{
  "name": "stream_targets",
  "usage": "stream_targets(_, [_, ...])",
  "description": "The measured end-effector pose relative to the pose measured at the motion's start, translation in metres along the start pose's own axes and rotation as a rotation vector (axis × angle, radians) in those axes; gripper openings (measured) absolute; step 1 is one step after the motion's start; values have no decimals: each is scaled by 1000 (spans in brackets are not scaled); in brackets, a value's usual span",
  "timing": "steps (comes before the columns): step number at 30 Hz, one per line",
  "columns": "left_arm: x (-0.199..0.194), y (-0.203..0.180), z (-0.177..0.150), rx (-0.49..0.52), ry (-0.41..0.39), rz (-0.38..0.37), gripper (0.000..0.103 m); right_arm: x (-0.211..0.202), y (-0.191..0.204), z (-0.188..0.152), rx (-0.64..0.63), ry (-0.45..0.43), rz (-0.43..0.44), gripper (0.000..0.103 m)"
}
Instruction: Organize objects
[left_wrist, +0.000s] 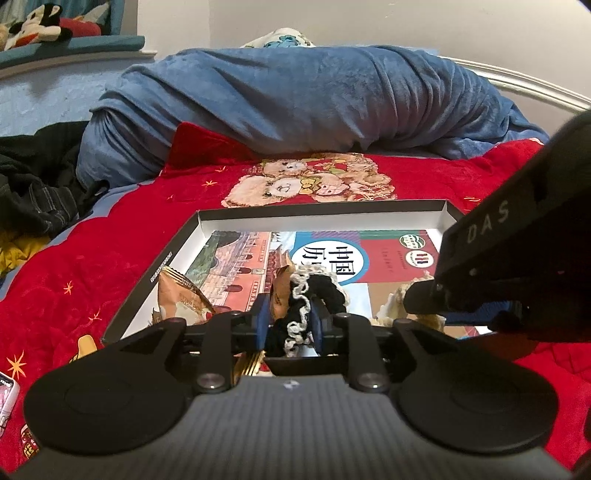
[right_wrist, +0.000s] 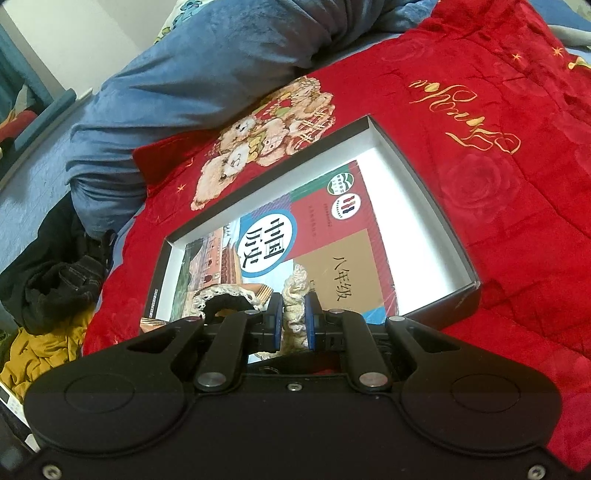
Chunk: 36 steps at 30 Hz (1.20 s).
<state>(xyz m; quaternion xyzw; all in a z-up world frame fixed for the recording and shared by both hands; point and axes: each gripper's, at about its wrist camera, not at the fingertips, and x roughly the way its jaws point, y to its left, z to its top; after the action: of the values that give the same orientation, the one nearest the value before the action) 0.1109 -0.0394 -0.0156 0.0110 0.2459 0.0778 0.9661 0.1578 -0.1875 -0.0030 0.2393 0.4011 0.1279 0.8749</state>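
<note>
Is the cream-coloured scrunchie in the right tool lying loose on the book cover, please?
No, the cream scrunchie is pinched upright between the closed blue pads of the right tool, above the book in the box.

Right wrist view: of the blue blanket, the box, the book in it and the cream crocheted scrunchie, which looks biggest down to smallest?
1. Blue blanket
2. Box
3. Book, lying inside the box
4. Cream crocheted scrunchie, though it sits nearest the camera, which makes it look bigger than it is.

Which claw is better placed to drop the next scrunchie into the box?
Right: the right claw is shut on the cream scrunchie over the box; the black scrunchie already lies inside.
</note>
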Motion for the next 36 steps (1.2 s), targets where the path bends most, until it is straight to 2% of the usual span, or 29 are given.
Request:
stream_targets(2, [-1, -1, -1, 5, -7, 0, 46, 0, -2, 0, 5, 0, 3, 14])
stream_targets(4, [-2, -2, -1, 13, -14, -3, 54, -1, -3, 1, 10, 0, 8, 14])
stream_targets(8, [-5, -2, -3, 19, -29, 3, 58, -1, -5, 0, 12, 4, 16, 14])
stream_targets(10, [-5, -3, -3, 19, -31, 4, 64, -1, -5, -1, 10, 9, 19, 14])
stream_targets(21, [-5, 0, -4, 13, -25, -6, 68, 0, -5, -2, 8, 19, 17, 14])
stream_targets(29, [-10, 0, -3, 27, -46, -38, 73, -1, -8, -2, 25, 21, 19, 18])
stream_targets(31, [-12, 1, -2, 20, -50, -47, 79, -2, -9, -2, 29, 19, 18, 18])
stream_targets(33, [-14, 3, 0, 4, -53, -58, 83, -5, -8, -1, 26, 17, 25, 28])
stream_targets(34, [-16, 4, 0, -4, -57, -65, 84, -7, -7, 0, 20, 14, 25, 37])
stream_targets(36, [-19, 7, 2, -15, -66, -80, 85, -14, -3, 0, -11, -7, 31, 40])
